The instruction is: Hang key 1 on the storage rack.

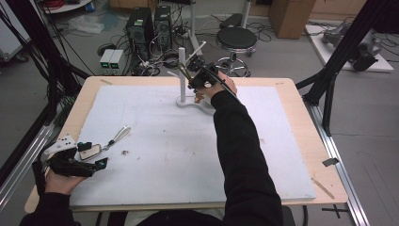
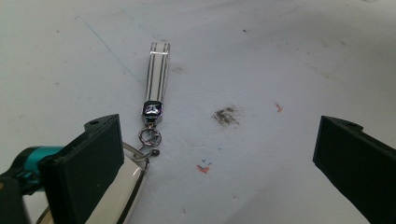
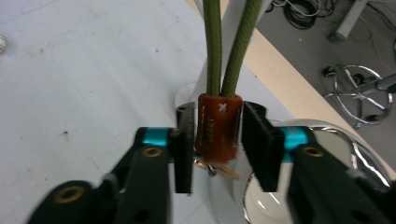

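A white peg stand [image 1: 182, 70] rises at the table's far middle. From it hangs a doubled olive cord [image 3: 212, 46] that ends in a red-brown tag [image 3: 218, 126]. My right gripper [image 3: 218, 140] brackets that tag, pads close to both sides without visibly squeezing, so it is open; from above it is at the stand [image 1: 197, 87]. At the front left my left gripper [image 2: 217, 140] rests wide open on the mat. A shiny key fob [image 2: 126, 186] lies partly under its left jaw, joined by a ring to a silver strap [image 2: 157, 70] lying flat beyond it [image 1: 121, 134].
A white mat [image 1: 188, 155] covers most of the wooden table [image 1: 291, 117]. The stand's curved white base [image 3: 266, 205] sits just under my right gripper. Black frame posts [image 1: 329, 80] flank the table. A stool [image 1: 236, 40] and computer cases [image 1: 140, 26] stand on the floor behind.
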The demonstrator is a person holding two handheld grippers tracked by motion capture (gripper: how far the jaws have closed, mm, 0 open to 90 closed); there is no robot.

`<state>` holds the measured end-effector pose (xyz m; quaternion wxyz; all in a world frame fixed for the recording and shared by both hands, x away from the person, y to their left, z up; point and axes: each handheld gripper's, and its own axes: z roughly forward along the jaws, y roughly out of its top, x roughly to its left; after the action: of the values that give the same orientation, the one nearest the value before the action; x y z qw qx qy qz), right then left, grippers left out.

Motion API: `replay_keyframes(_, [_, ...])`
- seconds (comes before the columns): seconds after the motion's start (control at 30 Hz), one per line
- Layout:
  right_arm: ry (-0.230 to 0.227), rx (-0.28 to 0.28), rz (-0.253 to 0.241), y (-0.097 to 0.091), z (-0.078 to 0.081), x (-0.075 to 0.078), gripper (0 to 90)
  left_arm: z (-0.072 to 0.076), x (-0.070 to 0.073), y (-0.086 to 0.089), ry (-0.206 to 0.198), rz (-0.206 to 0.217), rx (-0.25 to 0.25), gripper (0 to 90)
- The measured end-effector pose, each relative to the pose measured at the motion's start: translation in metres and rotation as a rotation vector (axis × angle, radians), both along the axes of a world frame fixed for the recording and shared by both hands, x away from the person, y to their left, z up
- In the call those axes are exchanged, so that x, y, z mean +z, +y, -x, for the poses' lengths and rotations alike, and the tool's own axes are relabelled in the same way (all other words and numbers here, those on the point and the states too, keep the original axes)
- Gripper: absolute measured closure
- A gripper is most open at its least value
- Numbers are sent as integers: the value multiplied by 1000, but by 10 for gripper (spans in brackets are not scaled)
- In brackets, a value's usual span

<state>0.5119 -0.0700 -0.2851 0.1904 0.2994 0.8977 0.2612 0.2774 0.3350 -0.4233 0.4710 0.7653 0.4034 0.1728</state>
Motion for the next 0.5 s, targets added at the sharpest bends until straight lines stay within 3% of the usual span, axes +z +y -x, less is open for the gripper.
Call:
replay_keyframes(0.1, [37, -23, -44, -3, -1, -4, 427, 0, -1, 1, 1, -2, 4, 23])
replay_keyframes(0.23, [65, -133, -103, -13, -3, -12, 209, 1, -1, 1, -4, 3, 8, 23])
replay_keyframes(0.43, [81, -143, -120, -19, 0, -10, 9, 1, -2, 1, -2, 2, 13, 23])
replay_keyframes(0.5, [119, -135, -136, -21, 3, -8, 7, 1, -2, 1, -2, 1, 10, 23])
